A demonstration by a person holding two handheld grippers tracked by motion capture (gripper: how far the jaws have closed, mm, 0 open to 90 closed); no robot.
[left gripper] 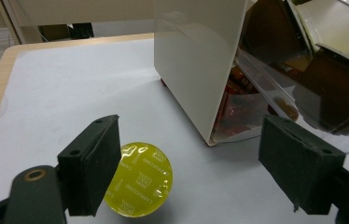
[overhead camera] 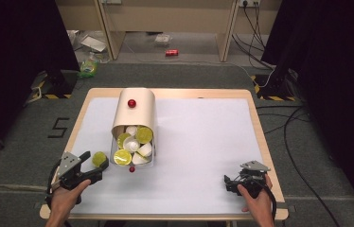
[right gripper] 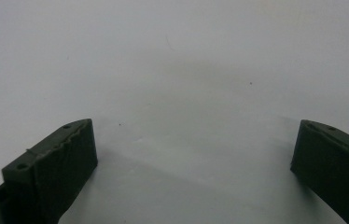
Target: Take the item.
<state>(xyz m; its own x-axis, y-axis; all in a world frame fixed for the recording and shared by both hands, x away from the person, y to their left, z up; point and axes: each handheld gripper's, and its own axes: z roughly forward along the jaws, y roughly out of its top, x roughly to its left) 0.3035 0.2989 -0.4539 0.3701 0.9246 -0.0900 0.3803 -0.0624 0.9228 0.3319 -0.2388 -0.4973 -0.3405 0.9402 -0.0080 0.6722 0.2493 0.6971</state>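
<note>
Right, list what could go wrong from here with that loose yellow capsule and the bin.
1. The yellow capsule lies beside one pad of the open left gripper, not centred between the jaws; closing now may flick it away rather than grip it.
2. The other jaw sits close to the capsule bin; a sweep sideways could knock the bin and disturb the piled capsules.
3. The foil lid faces up; a hard pinch might dent it.

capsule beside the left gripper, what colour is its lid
Shiny yellow-green foil lid on the capsule, printed with small text; clearest in the left gripper view.
</note>
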